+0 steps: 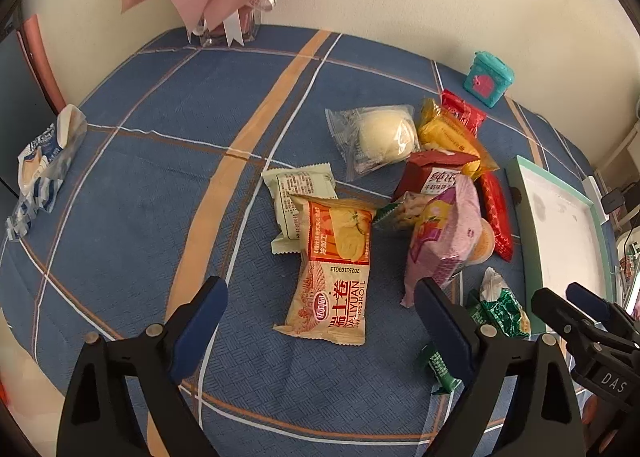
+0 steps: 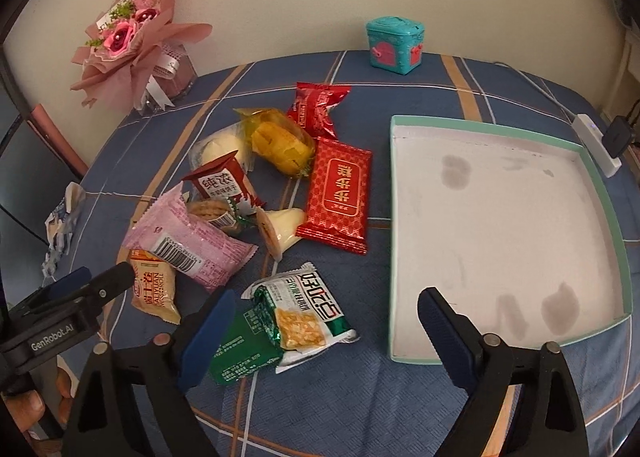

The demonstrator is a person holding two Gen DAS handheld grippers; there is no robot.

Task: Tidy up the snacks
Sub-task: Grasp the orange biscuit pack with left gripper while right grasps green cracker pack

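Both tools hovered over the blue plaid counter (image 2: 360, 409) with nothing held: the left gripper (image 1: 320, 321) had its jaws spread wide above the orange Swiss-roll packet (image 1: 332, 277), and the right gripper (image 2: 324, 321) had its jaws equally released, one finger just beside the green-and-white snack packet (image 2: 304, 309). The snacks lay in a loose heap to the left of the shallow mint-edged box (image 2: 612, 225), which held nothing as yet: a pink wrapper (image 2: 188, 241) overlapped the Swiss roll, a red flat packet (image 2: 340, 197) lay nearest the box, and a bun in clear film (image 1: 384, 137), a yellow cake (image 2: 284, 145) and a small red carton (image 2: 224, 181) sat farther back. Judging from this, sorting had not begun, and the green-and-white packet looked the natural first pick for the right side. To do it well, the jaws should straddle the packet across its narrow width, come down until the pads nearly touch the cloth, and close gently on the filled middle and not the crimped end, since the foil would slip and the contents could crumble. The darker green packet (image 2: 240, 353) tucked under it might drag along, so a slow lift would help.
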